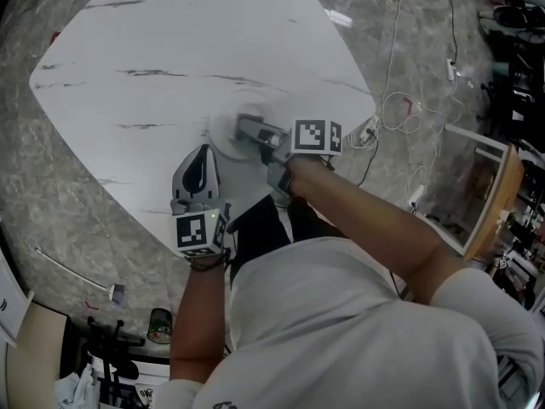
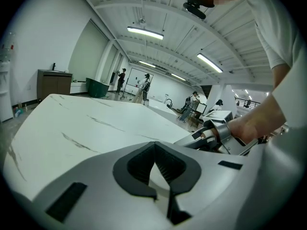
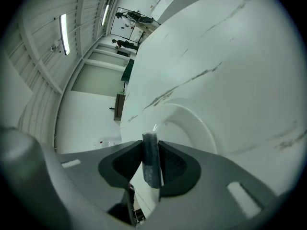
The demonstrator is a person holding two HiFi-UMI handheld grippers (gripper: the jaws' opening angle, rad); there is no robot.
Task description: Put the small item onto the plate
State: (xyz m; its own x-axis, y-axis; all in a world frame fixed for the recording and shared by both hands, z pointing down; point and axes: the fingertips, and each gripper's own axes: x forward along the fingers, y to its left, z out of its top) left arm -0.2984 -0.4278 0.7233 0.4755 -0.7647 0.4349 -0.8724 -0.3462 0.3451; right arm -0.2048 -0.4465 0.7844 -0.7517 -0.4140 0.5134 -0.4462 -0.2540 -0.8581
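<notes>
A small dark grey item stands upright between the jaws of my right gripper, which is shut on it. This gripper hovers over the white plate near the table's front edge; in the right gripper view the plate's rim curves just beyond the jaws. My left gripper rests on the table left of the plate, its jaws meeting at the tips with nothing between them. From the left gripper view, the right gripper and the hand that holds it show at the right.
The white marble table stretches away from the plate. White cables lie on the floor to the right, and a wooden-framed object stands farther right. People stand far off in the hall.
</notes>
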